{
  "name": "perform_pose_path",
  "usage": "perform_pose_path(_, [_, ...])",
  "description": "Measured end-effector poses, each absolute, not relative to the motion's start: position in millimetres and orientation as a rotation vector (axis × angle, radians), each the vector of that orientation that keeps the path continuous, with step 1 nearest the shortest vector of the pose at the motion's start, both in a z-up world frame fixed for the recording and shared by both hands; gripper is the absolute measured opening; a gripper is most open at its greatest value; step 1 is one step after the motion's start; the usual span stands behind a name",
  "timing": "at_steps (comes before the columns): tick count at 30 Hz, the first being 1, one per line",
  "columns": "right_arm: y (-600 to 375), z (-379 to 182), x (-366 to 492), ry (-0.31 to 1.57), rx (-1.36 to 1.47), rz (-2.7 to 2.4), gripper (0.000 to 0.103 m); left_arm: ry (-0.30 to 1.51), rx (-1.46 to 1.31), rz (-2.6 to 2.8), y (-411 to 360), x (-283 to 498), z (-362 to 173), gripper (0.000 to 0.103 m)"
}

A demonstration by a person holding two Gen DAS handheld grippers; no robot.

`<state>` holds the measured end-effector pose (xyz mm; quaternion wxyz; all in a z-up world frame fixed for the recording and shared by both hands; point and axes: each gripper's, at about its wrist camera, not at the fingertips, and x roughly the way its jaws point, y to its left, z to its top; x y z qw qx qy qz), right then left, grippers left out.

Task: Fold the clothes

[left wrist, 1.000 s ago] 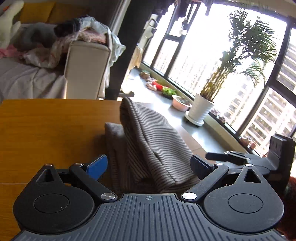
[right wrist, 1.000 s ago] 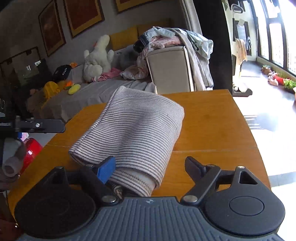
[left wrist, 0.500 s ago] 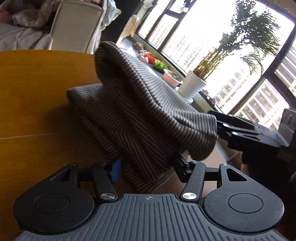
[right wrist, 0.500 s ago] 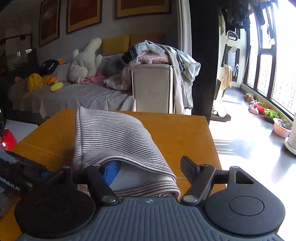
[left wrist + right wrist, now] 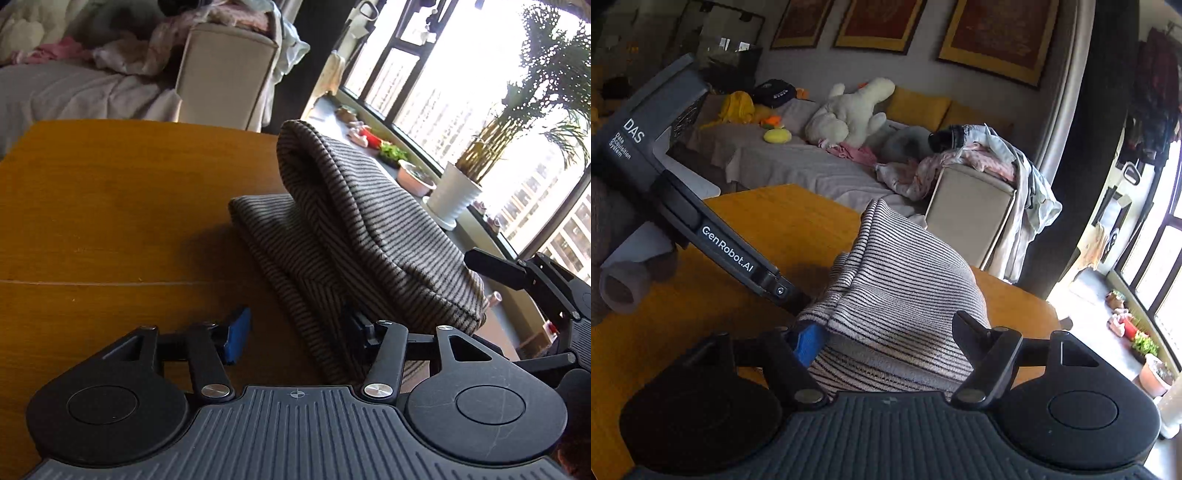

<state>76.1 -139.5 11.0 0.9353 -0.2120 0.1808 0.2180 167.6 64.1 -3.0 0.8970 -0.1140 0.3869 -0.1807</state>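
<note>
A grey-and-dark striped garment (image 5: 369, 229) lies folded on the wooden table (image 5: 110, 221). Its upper layer humps up like a tent. My left gripper (image 5: 295, 332) is open at the garment's near edge: bare table shows beside the blue pad, and the other finger sits under the raised layer. In the right wrist view the garment (image 5: 905, 277) fills the gap of my right gripper (image 5: 890, 334), whose fingers stand wide apart, open. The left gripper's body (image 5: 727, 251) reaches in from the left, its tip hidden under the cloth. The right gripper's body (image 5: 517, 273) shows at the right edge.
Beyond the table stands a sofa with a beige armrest (image 5: 225, 74) heaped with clothes and a white plush toy (image 5: 849, 110). A potted palm (image 5: 454, 199) and small pots stand along the window sill on the right, past the table's edge.
The garment's top layer, flat a second ago, now stands humped. The left gripper has moved in, its jaws narrower than a second ago. The right gripper has tilted; the left gripper's body now crosses its view.
</note>
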Motion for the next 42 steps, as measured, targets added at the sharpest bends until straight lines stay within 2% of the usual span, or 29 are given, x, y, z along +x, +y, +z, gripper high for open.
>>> perform_pose_path(3, [-151.1, 15.6, 72.5, 0.393, -0.428, 0.441, 0.079, 0.802, -0.24, -0.384, 62.7, 168.2, -2.0, 0.057])
perform_pose_path(8, [-174.1, 21.8, 58.9, 0.417, -0.39, 0.451, 0.08, 0.824, -0.268, -0.421, 56.6, 170.2, -8.4, 0.057])
perform_pose_path(11, [-180.8, 32.5, 48.9, 0.379, -0.35, 0.476, 0.08, 0.839, -0.284, -0.48, 45.7, 169.2, -13.9, 0.052])
perform_pose_path(15, [-164.7, 34.9, 37.1, 0.317, -0.407, 0.512, 0.08, 0.839, -0.295, -0.534, 37.6, 163.1, -14.7, 0.053])
perform_pose_path(21, [-157.1, 24.6, 60.0, 0.352, -0.372, 0.492, 0.079, 0.825, -0.298, -0.454, 49.8, 161.0, -8.5, 0.053])
perform_pose_path(22, [-156.2, 22.9, 64.2, 0.359, -0.364, 0.488, 0.075, 0.832, -0.307, -0.456, 50.0, 161.8, -9.0, 0.052])
perform_pose_path(24, [-154.5, 19.7, 72.5, 0.372, -0.346, 0.48, 0.046, 0.853, -0.338, -0.472, 49.9, 164.4, -11.4, 0.047])
perform_pose_path(26, [-152.7, 16.4, 80.8, 0.386, -0.329, 0.473, 0.031, 0.88, -0.386, -0.509, 50.3, 168.4, -15.8, 0.043])
perform_pose_path(28, [-157.5, 22.7, 87.1, 0.402, -0.252, 0.494, 0.028, 0.891, -0.412, -0.526, 50.8, 172.8, -19.2, 0.04])
perform_pose_path(31, [-181.0, 59.0, 89.4, 0.424, 0.014, 0.607, 0.026, 0.901, -0.439, -0.545, 51.0, 178.6, -22.8, 0.039])
perform_pose_path(33, [-181.5, 64.9, 90.7, 0.439, 0.058, 0.643, 0.026, 0.899, -0.441, -0.552, 50.3, 179.8, -23.2, 0.039])
perform_pose_path(38, [-162.1, 20.8, 102.4, 0.556, -0.041, 0.54, 0.027, 0.896, -0.457, -0.557, 53.3, 179.4, -24.5, 0.04])
perform_pose_path(42, [-149.2, 0.9, 87.5, 0.497, -0.179, 0.495, 0.031, 0.886, -0.445, -0.518, 65.1, 178.1, -18.6, 0.044])
